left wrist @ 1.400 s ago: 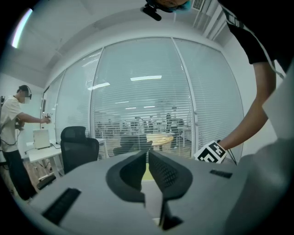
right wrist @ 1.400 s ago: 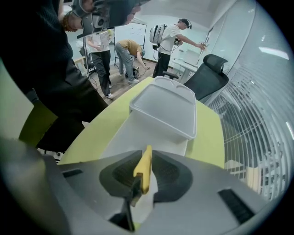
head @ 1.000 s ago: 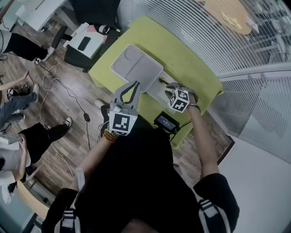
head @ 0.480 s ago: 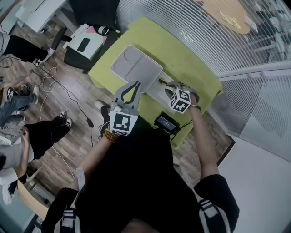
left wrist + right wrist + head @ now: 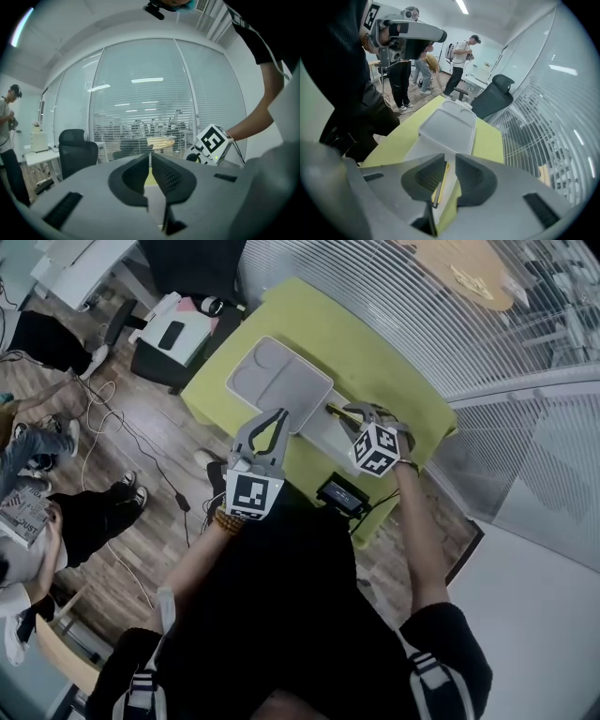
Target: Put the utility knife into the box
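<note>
Yellow-green table (image 5: 375, 352): left gripper (image 5: 150, 157) fingers together, right gripper (image 5: 450, 158) fingers slightly apart astride utility knife (image 5: 440, 183)

Black short sleeves (image 5: 448, 634), white-striped cuffs (image 5: 427, 667); beaded bracelet (image 5: 223, 519) at wrist.

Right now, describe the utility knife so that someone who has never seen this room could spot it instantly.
Start at the yellow-green table and find the white box lying on it. At the box's end nearest the person, the utility knife lies between the parted jaws of the right claw. It is the only slim yellow-and-black strip there.
</note>
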Tool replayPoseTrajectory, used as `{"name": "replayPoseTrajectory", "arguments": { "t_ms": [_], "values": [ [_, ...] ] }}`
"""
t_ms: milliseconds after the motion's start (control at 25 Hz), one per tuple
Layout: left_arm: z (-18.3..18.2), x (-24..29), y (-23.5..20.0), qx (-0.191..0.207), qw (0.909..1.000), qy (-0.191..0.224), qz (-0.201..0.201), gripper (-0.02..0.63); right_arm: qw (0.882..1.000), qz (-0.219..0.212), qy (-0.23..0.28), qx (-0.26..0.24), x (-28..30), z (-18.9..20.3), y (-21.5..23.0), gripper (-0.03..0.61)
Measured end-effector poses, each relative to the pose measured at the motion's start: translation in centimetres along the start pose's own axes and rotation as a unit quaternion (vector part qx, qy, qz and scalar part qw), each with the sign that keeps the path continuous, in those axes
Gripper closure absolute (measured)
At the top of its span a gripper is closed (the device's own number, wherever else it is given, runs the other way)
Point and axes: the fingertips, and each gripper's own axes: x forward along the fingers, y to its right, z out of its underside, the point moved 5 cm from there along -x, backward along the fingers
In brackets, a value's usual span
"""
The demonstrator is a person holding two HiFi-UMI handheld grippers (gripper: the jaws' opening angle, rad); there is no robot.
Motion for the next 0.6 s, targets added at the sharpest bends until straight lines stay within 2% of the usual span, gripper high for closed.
{"name": "replayPoseTrajectory", "arguments": {
  "t_ms": [200,600],
  "values": [
    [-0.3,0.0,0.0,0.000,1.0000,0.005,0.001,0.603,1.000,0.021,0.006,0.002,-1.1,-0.6,0.4,0.506],
    [-0.8,0.6,0.5,0.002,0.9999,0.014,0.009,0.603,0.996,0.050,0.049,0.051,-3.8,-1.9,0.5,0.506]
  ]
}}
